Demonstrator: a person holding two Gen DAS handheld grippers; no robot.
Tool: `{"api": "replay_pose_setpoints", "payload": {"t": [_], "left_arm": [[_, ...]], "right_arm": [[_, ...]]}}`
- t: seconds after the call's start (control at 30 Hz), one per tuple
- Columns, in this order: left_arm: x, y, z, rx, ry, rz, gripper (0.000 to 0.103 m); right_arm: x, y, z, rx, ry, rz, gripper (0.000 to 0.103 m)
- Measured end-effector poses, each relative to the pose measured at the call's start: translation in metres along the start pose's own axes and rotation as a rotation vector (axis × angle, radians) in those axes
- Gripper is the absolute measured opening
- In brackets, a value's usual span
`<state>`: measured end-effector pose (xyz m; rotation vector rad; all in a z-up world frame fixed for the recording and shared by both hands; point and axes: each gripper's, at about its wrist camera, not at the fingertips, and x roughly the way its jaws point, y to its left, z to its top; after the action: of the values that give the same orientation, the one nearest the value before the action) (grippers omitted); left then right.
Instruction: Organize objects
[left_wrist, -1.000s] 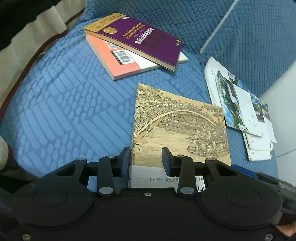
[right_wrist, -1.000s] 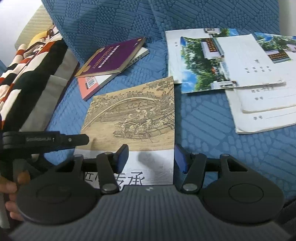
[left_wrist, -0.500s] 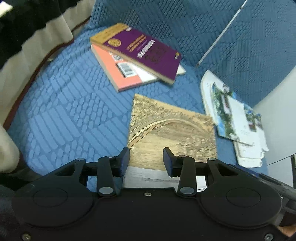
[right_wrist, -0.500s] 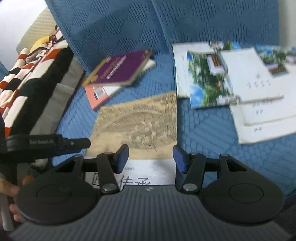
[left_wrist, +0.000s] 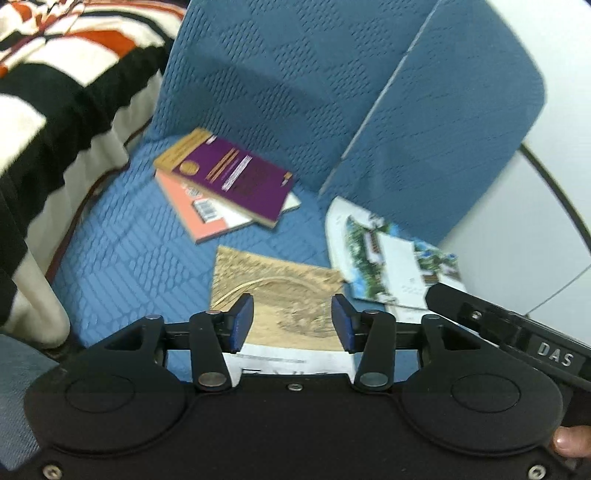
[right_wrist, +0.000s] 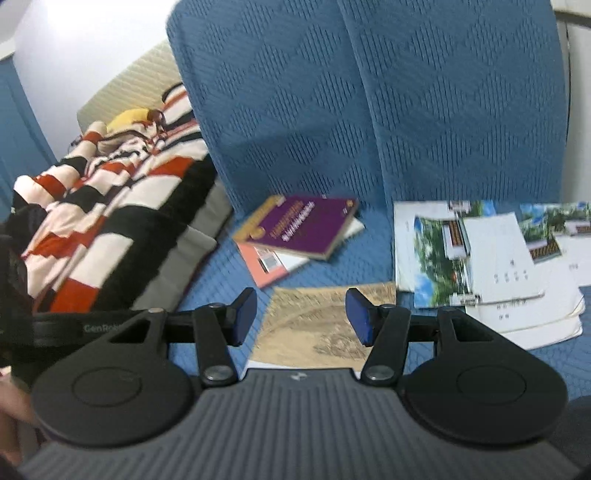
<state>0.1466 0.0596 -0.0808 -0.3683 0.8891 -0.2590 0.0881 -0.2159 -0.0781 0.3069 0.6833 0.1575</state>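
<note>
At the far left a striped blanket (right_wrist: 110, 221) in black, white and orange lies heaped beside the blue sofa (right_wrist: 369, 110). On the seat, near the backrest, a purple book (left_wrist: 236, 181) rests slantwise on an orange book (left_wrist: 195, 218), covering most of it. In front of them, nearer to the cameras, a tan book (left_wrist: 280, 291) with an old painting of a bridge lies flat on the cushion, apart from the two stacked books. The left gripper (left_wrist: 292, 324) hangs above its near edge; its jaws have just been opening and stand apart, with nothing pressed between the pads. The right gripper (right_wrist: 301, 317) is over the same book, also with jaws apart and holding nothing. To the right of the tan book, a pile of booklets (right_wrist: 491, 266) with green photo covers and white sheets is spread on the seat; its corner seems to touch the tan book, but the blur makes this uncertain. At the bottom right of the left wrist view, a fingertip (left_wrist: 569, 441) of the person shows at the edge.
</note>
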Motion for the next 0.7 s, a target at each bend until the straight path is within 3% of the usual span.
{"api": "replay_pose_setpoints", "payload": {"t": [0.33, 0.57, 0.63, 0.7], "left_arm": [[-0.063, -0.015, 0.003, 0.038, -0.111, -0.038, 0.050], [-0.083, -0.022, 0.000, 0.072, -0.161, -0.022, 0.061], [-0.084, -0.023, 0.001, 0.074, -0.171, -0.013, 0.063], [-0.084, -0.022, 0.003, 0.073, -0.173, -0.015, 0.071]], "right_arm": [[-0.038, 0.026, -0.001, 0.010, -0.057, -0.010, 0.057], [-0.046, 0.030, -0.005, -0.010, -0.060, -0.020, 0.059], [-0.044, 0.030, -0.006, -0.018, -0.061, -0.036, 0.069], [-0.042, 0.028, -0.005, -0.016, -0.065, -0.042, 0.089]]}}
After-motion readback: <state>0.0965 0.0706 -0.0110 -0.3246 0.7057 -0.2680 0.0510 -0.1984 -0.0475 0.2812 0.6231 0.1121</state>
